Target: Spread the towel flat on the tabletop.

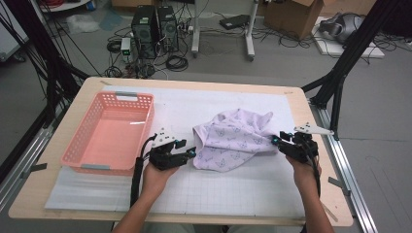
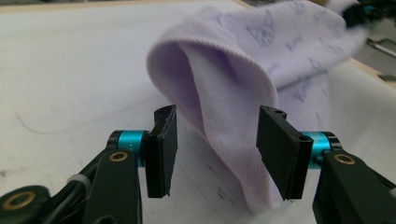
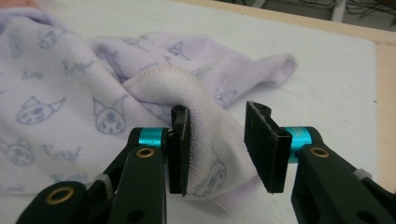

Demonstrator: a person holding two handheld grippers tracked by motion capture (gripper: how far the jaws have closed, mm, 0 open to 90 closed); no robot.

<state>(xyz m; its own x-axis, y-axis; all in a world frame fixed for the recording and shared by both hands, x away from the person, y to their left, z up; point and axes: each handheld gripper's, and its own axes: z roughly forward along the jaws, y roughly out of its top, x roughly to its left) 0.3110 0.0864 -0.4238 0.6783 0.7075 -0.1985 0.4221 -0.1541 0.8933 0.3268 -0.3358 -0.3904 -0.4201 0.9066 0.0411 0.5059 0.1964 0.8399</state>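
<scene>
high view looks down over the table (image 1: 204, 194); both gripper views close on the shared towel (image 1: 233, 138).

Pink basket (image 1: 109, 133) on table's left, white mat (image 1: 233, 189), 2 PC towers (image 1: 154, 30), cardboard box (image 1: 296, 14) on floor behind

A grey floor (image 1: 388, 160) surrounds the pale wooden worktop (image 1: 29, 199) – beyond its far edge stand two black computer towers (image 1: 155, 31) amid tangled cables (image 1: 177, 62) and the white legs of a stand (image 1: 250, 34). Near the far right corner sits a cardboard box (image 1: 291, 14), and black frame struts (image 1: 347, 63) slant down at both sides.
</scene>
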